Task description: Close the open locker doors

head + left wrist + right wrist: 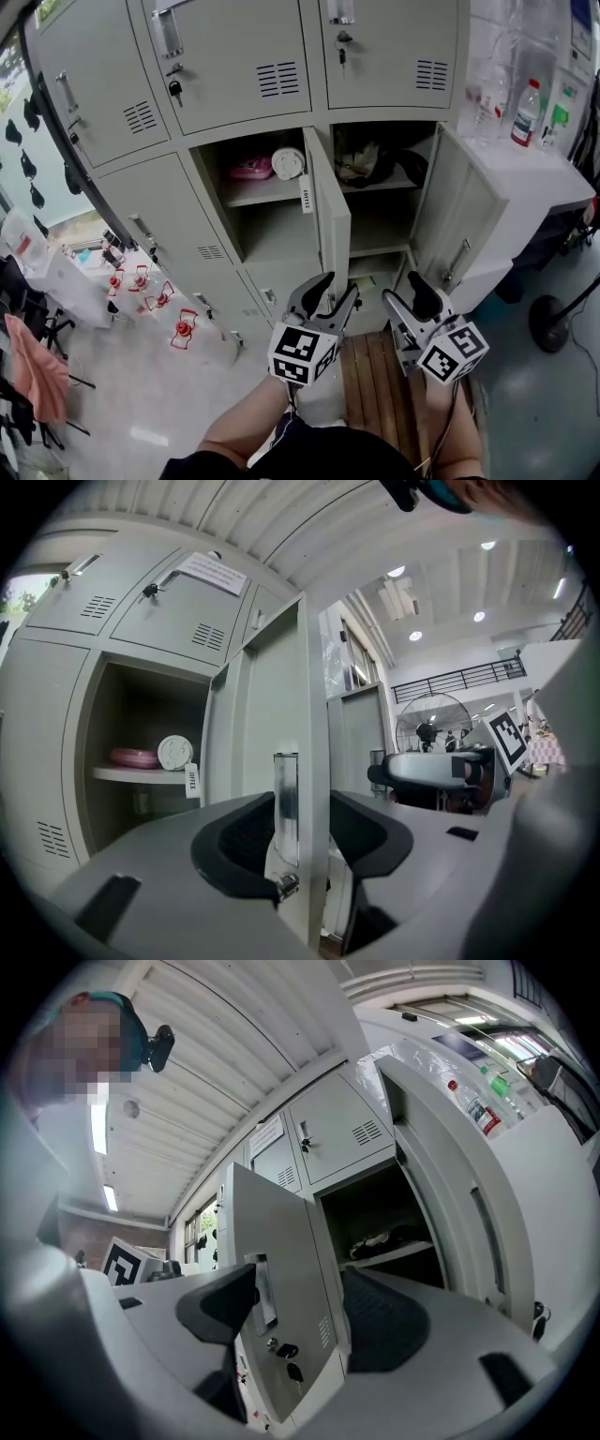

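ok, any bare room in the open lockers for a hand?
Bare: left locker below left shelf, right locker below right shelf. Crowded: on left shelf, pink item and white disc; on right shelf, dark clothes. Left gripper grips centre door between.

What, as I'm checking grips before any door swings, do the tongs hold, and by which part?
Left tongs grip the middle open locker door at its free edge, beside the metal handle. Right tongs stand open, holding nothing.
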Available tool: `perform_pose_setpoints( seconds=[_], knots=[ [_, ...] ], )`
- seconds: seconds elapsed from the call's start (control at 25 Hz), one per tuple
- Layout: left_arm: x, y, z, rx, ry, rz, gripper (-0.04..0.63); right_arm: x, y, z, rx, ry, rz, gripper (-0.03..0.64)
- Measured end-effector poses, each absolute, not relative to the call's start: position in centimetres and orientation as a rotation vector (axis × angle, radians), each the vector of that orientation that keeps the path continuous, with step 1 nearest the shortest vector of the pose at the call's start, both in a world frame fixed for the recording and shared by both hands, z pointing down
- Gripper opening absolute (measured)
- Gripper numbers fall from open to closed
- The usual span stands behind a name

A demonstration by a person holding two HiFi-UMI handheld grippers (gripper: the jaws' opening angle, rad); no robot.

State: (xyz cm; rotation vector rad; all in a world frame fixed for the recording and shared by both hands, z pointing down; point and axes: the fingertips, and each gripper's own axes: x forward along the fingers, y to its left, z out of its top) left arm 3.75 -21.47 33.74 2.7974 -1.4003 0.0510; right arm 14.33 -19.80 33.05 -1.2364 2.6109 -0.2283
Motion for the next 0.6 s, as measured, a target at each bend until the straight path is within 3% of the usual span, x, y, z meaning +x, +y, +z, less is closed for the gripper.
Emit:
perform_pose_setpoints(
  seconds=[0.6],
  knots=[
    [-1.7,-20.9,33.7,2.764,-1.452,0.023,0.143,8.9,-21.4,32.9,-1.143,2.661,-0.247,0.279]
  ],
)
